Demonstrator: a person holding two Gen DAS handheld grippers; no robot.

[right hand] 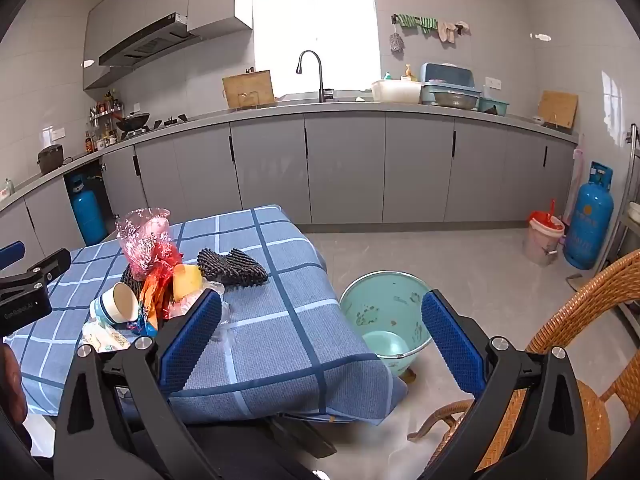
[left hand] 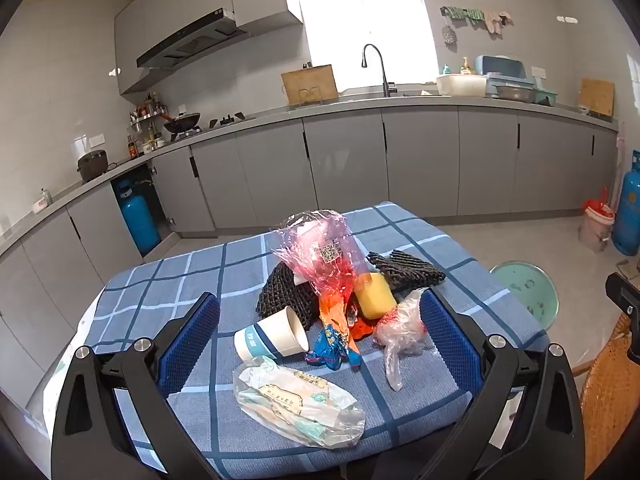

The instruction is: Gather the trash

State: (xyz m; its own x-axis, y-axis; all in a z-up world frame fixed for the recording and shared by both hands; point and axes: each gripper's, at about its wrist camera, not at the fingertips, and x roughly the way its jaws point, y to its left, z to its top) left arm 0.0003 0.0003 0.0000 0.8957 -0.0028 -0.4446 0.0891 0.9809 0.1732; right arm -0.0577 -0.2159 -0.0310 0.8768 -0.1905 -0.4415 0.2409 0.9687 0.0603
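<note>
A pile of trash lies on the blue checked tablecloth (left hand: 168,280): a tipped paper cup (left hand: 272,336), a clear printed wrapper (left hand: 296,400), a pink plastic bag (left hand: 320,256), an orange and blue snack wrapper (left hand: 336,332), a yellow sponge (left hand: 374,294), a crumpled clear bag (left hand: 400,332) and black foam netting (left hand: 404,268). My left gripper (left hand: 320,328) is open, its blue pads either side of the pile. My right gripper (right hand: 322,320) is open and empty, above the table's right edge. A green bin (right hand: 384,316) stands on the floor beside the table.
A wicker chair (right hand: 592,360) stands at the right. A pink bucket (right hand: 544,240) and a blue gas cylinder (right hand: 588,220) stand by the far cabinets. A kitchen counter with a sink (right hand: 320,98) runs along the back wall.
</note>
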